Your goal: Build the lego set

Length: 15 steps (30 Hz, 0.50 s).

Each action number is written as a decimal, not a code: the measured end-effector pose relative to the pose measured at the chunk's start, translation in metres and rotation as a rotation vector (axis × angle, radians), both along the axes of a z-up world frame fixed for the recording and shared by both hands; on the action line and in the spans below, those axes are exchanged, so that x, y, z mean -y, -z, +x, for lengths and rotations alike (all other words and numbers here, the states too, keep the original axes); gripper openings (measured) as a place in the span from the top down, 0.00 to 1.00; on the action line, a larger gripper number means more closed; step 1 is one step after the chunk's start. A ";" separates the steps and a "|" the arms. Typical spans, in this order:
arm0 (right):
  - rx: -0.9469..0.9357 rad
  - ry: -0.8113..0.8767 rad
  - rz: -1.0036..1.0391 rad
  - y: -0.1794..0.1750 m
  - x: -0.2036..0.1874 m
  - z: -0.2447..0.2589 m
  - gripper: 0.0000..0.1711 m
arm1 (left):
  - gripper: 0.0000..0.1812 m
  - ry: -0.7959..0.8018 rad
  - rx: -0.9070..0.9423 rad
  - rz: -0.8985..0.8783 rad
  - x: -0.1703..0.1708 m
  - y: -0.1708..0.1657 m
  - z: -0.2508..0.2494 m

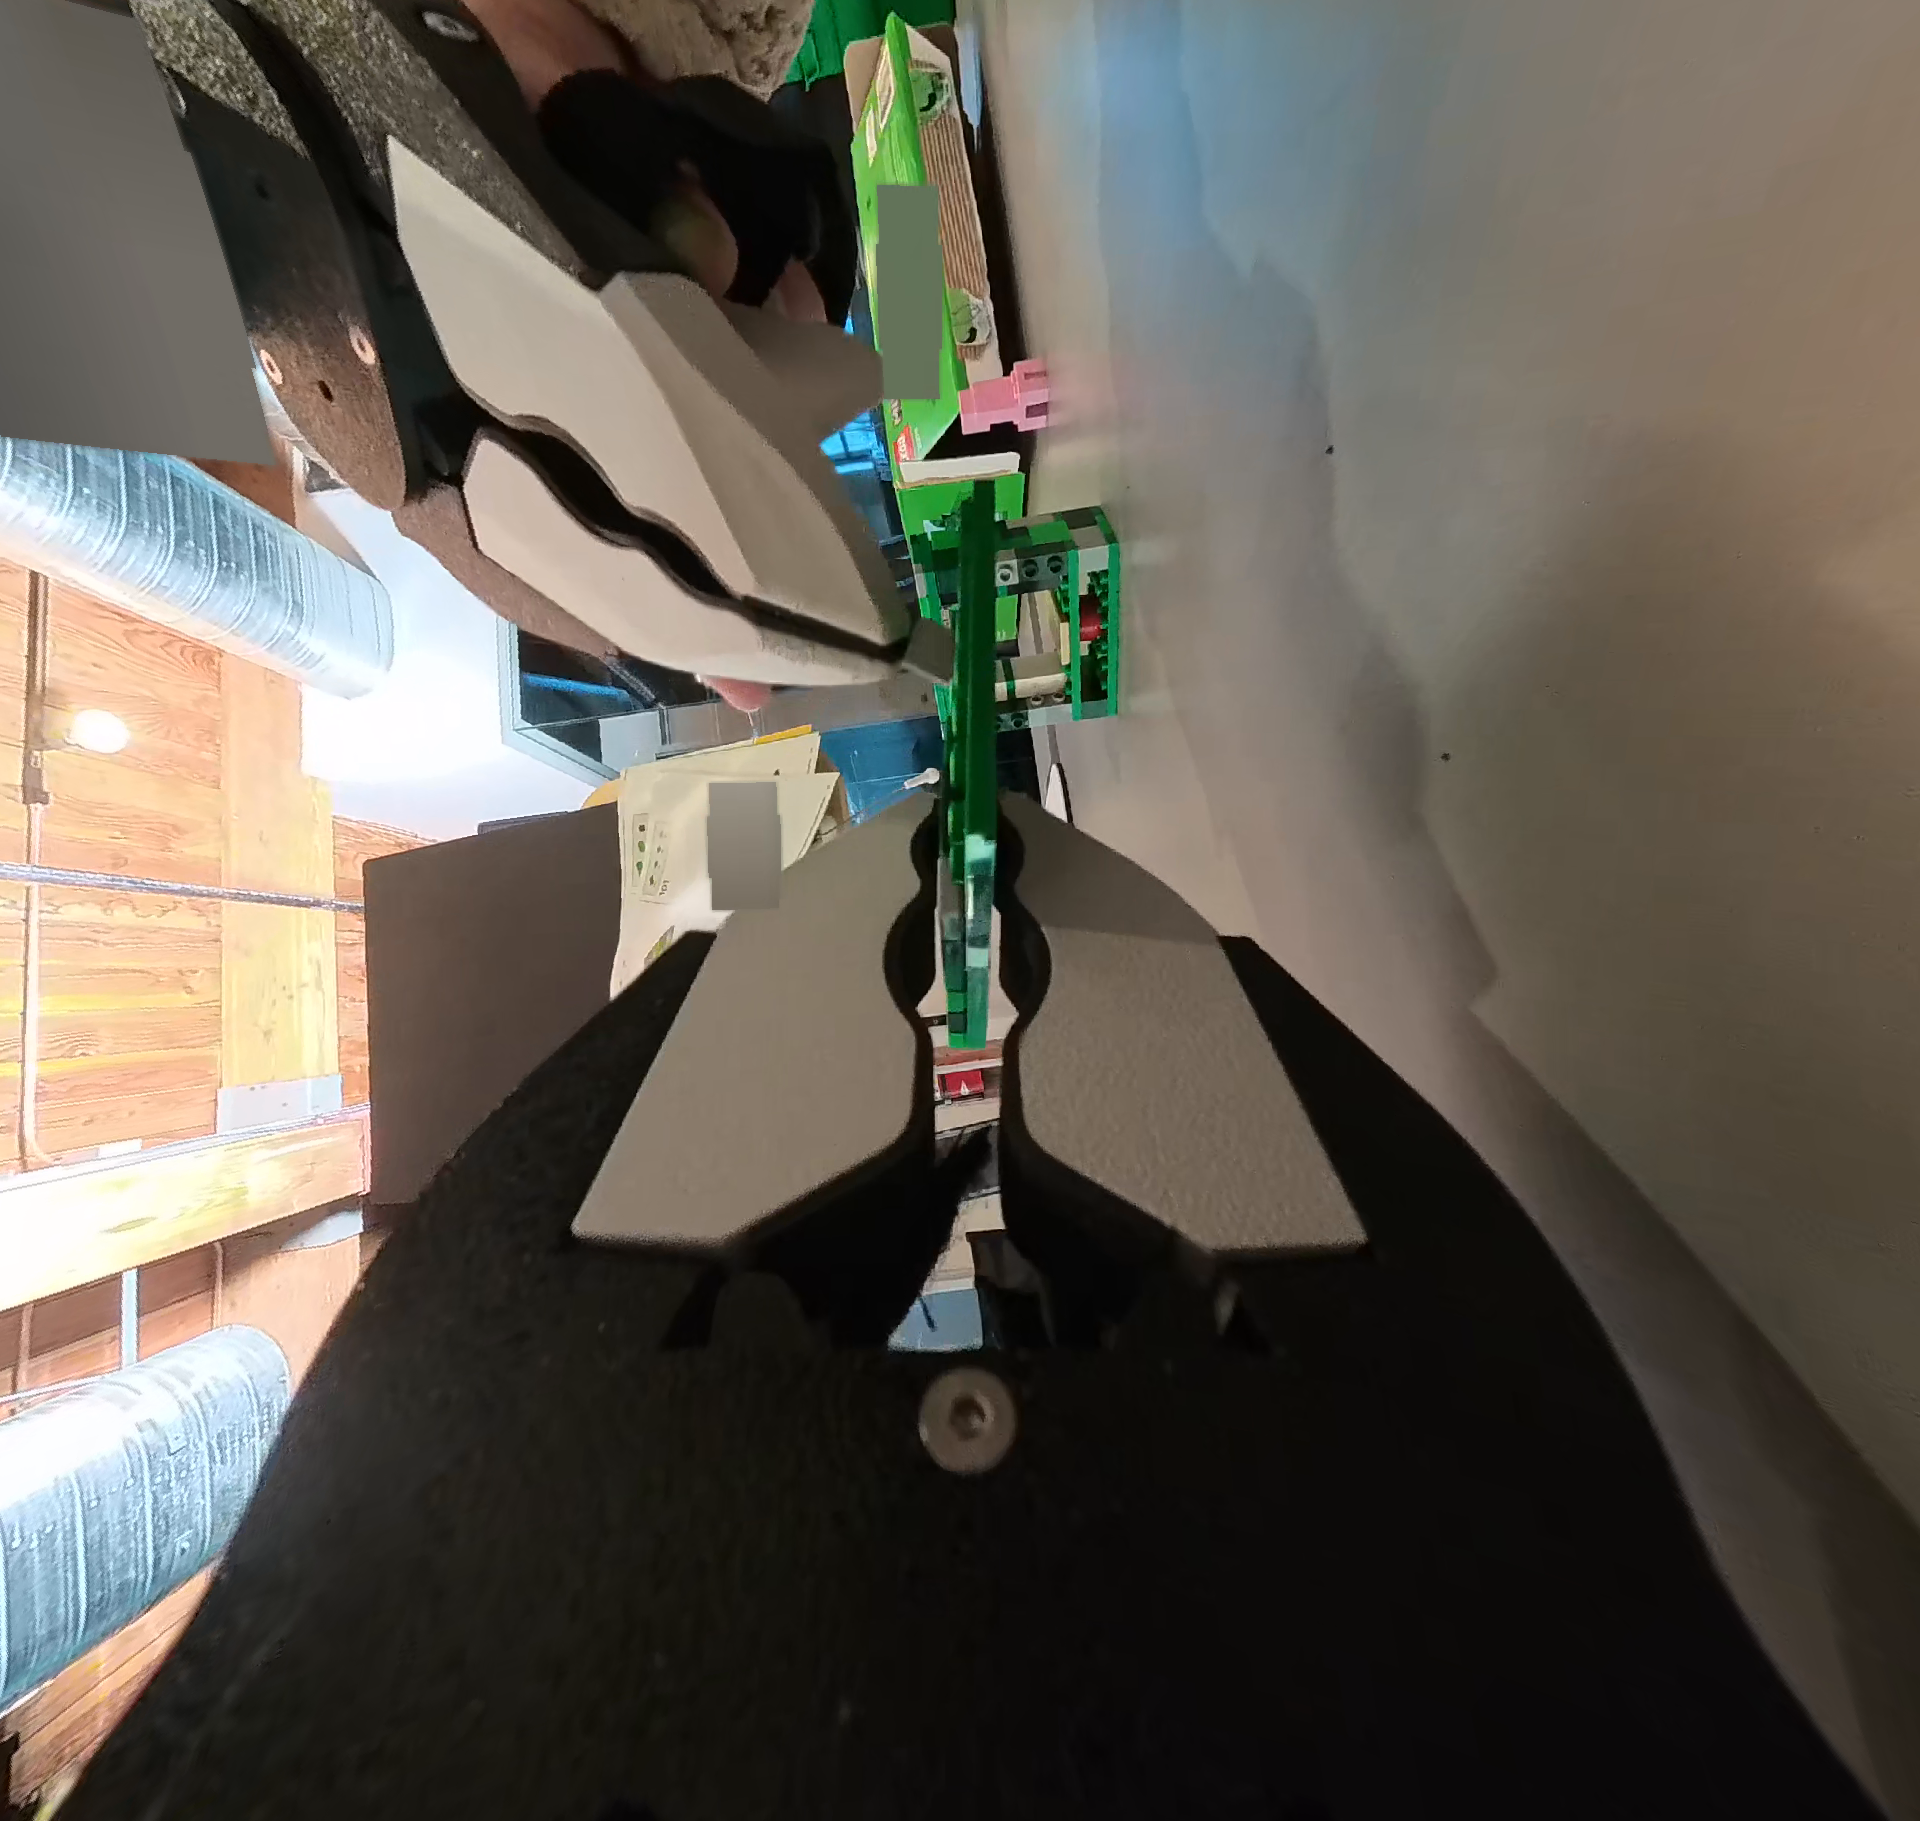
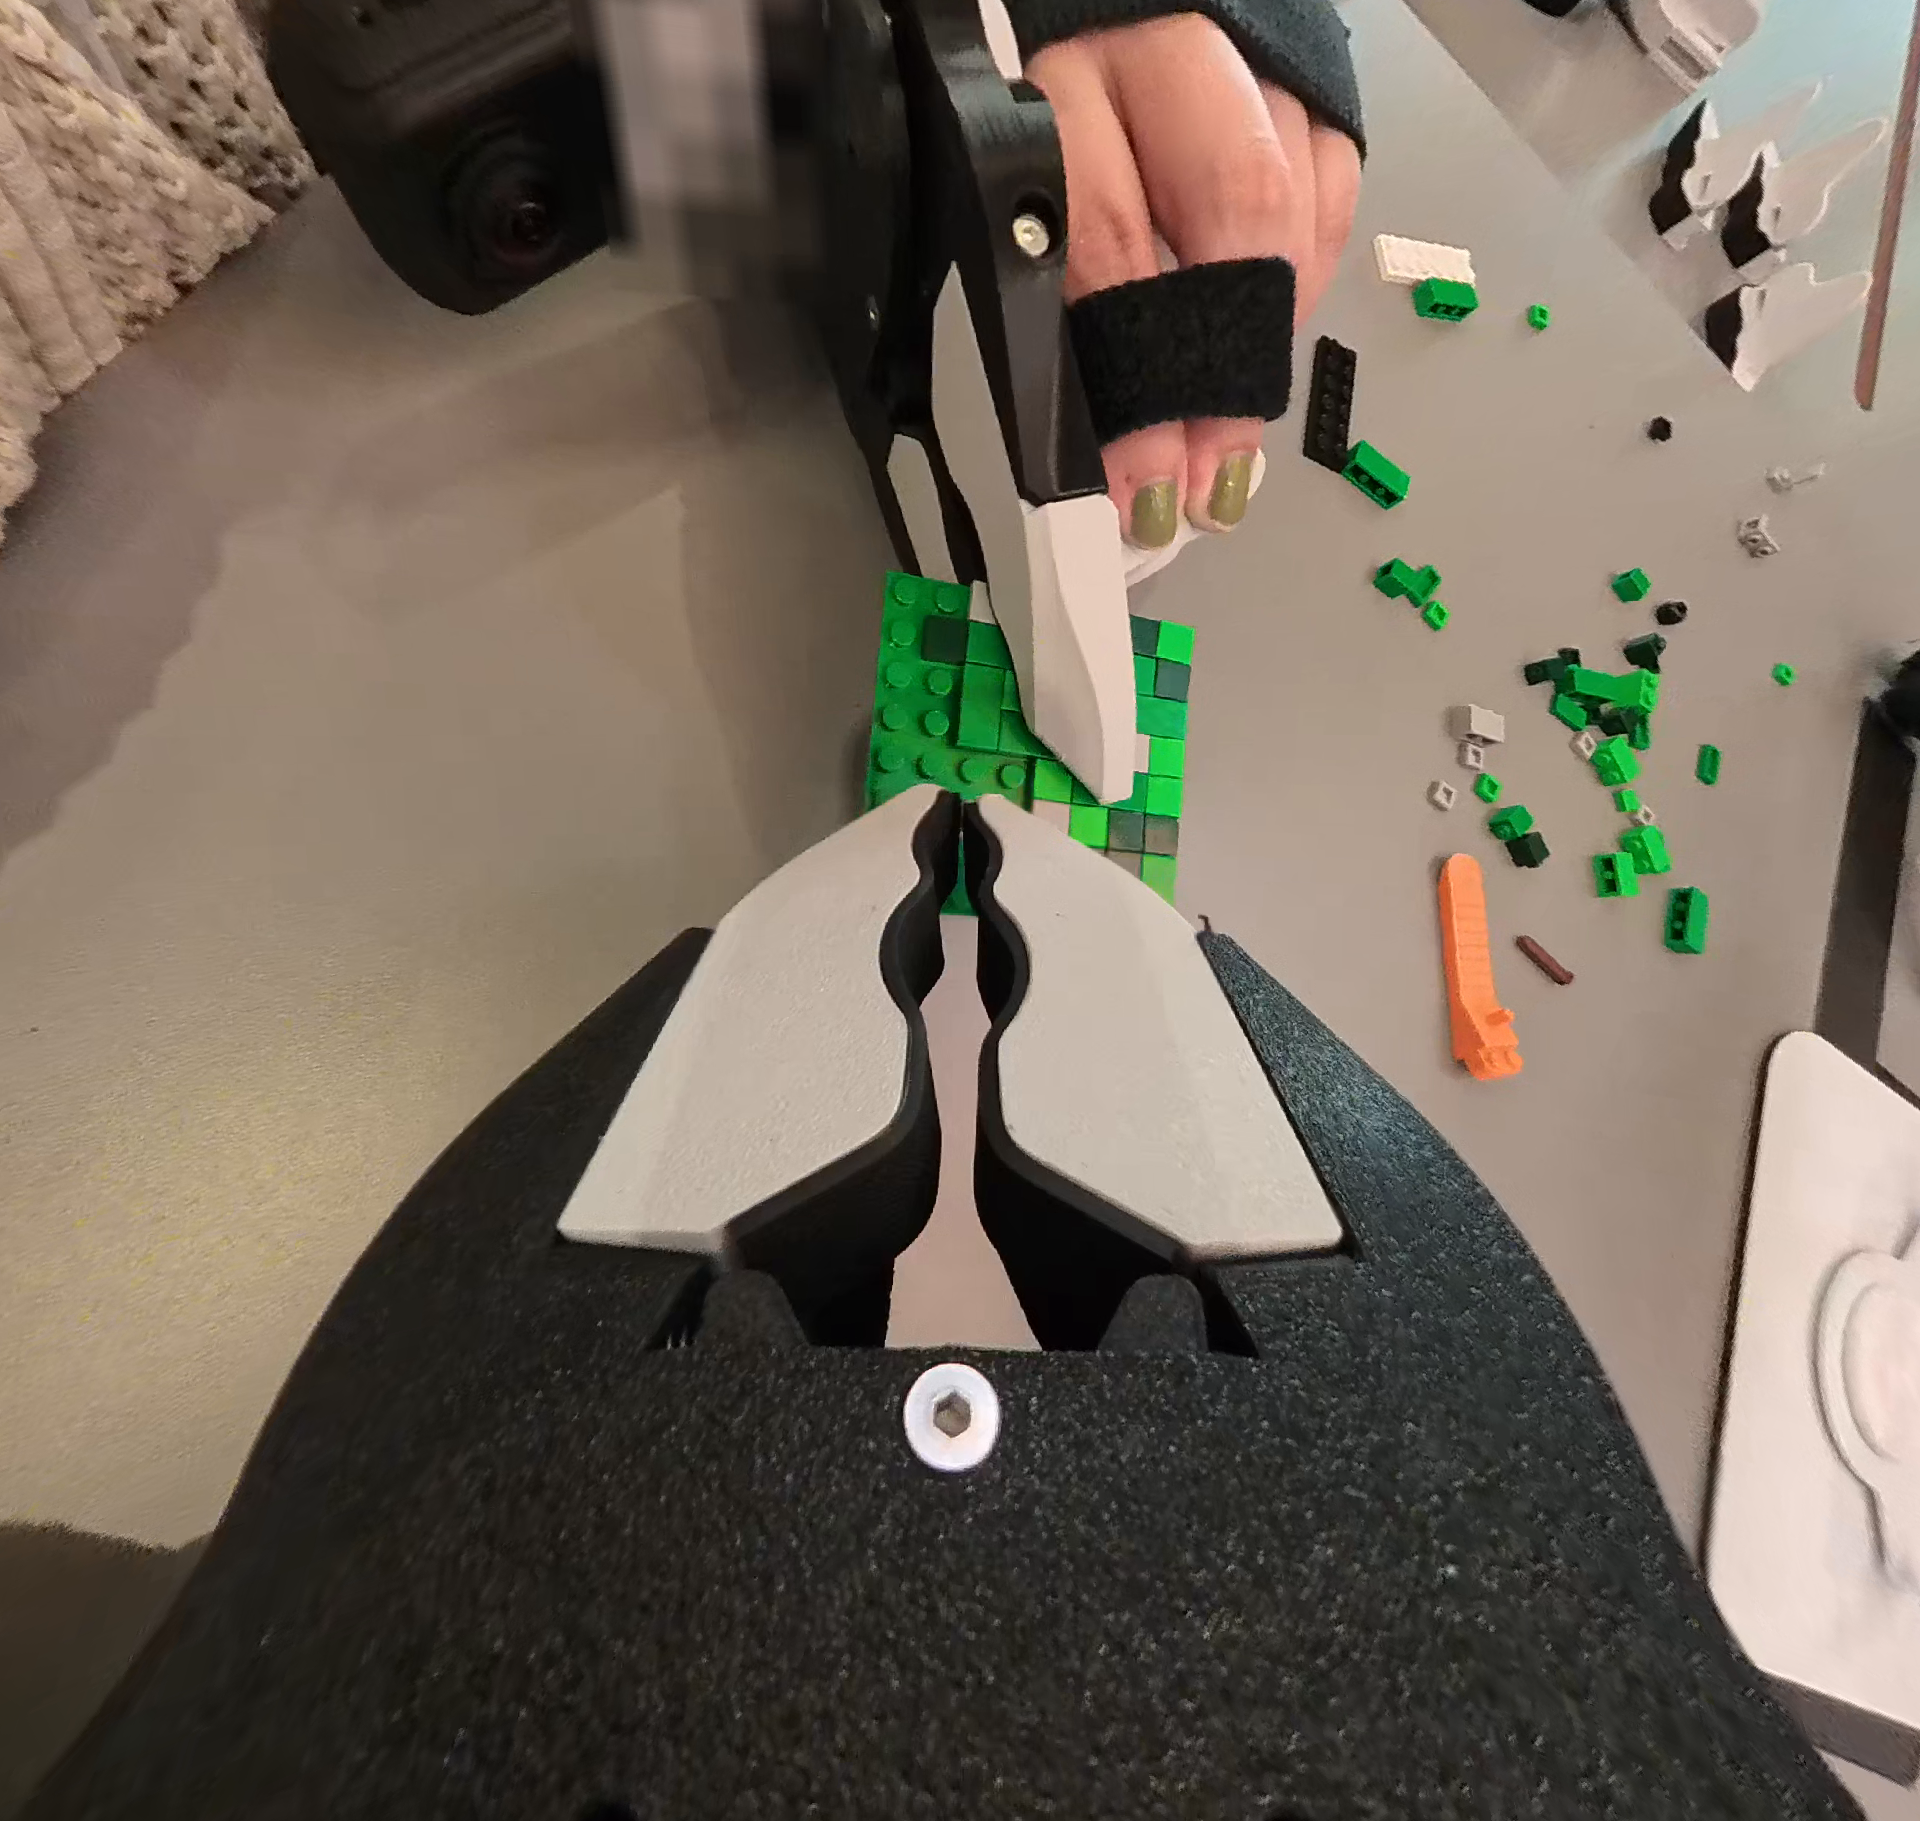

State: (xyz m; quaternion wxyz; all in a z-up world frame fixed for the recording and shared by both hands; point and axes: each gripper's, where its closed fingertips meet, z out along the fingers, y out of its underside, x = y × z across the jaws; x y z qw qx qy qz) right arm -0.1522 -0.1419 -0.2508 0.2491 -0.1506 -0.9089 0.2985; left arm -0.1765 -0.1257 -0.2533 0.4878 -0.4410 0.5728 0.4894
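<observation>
My left gripper (image 1: 971,898) is shut on a flat green Lego plate (image 1: 977,691), gripping its near edge and holding it edge-on. In the right wrist view the plate (image 2: 925,701) faces me. It has bare studs on the left and mixed green tiles (image 2: 1164,722) on the right. One white left finger (image 2: 1070,649) lies across its face. My right gripper (image 2: 961,815) is shut, with its tips against the studded lower part of the plate. In the left wrist view it (image 1: 914,649) comes in from the upper left and touches the plate's face.
Loose green, grey and black bricks (image 2: 1600,711) lie scattered on the grey table. With them are an orange brick separator (image 2: 1475,971), a black plate (image 2: 1330,400) and a white plate (image 2: 1423,259). A built green block (image 1: 1070,618), a pink figure (image 1: 1003,400), a green box (image 1: 914,161) and a booklet (image 1: 665,836) lie beyond. The grippers are tip to tip, or close to it.
</observation>
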 end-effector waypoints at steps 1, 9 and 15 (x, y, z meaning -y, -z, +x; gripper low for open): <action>0.008 -0.001 0.003 0.001 0.000 0.001 1.00 | 0.97 -0.001 0.001 -0.001 0.000 0.000 0.000; 0.043 0.012 0.014 0.003 -0.007 0.004 1.00 | 0.97 -0.004 0.004 0.002 0.000 0.000 -0.001; 0.036 0.013 0.012 0.002 -0.006 0.003 0.98 | 0.97 -0.003 0.004 0.003 0.000 0.000 -0.001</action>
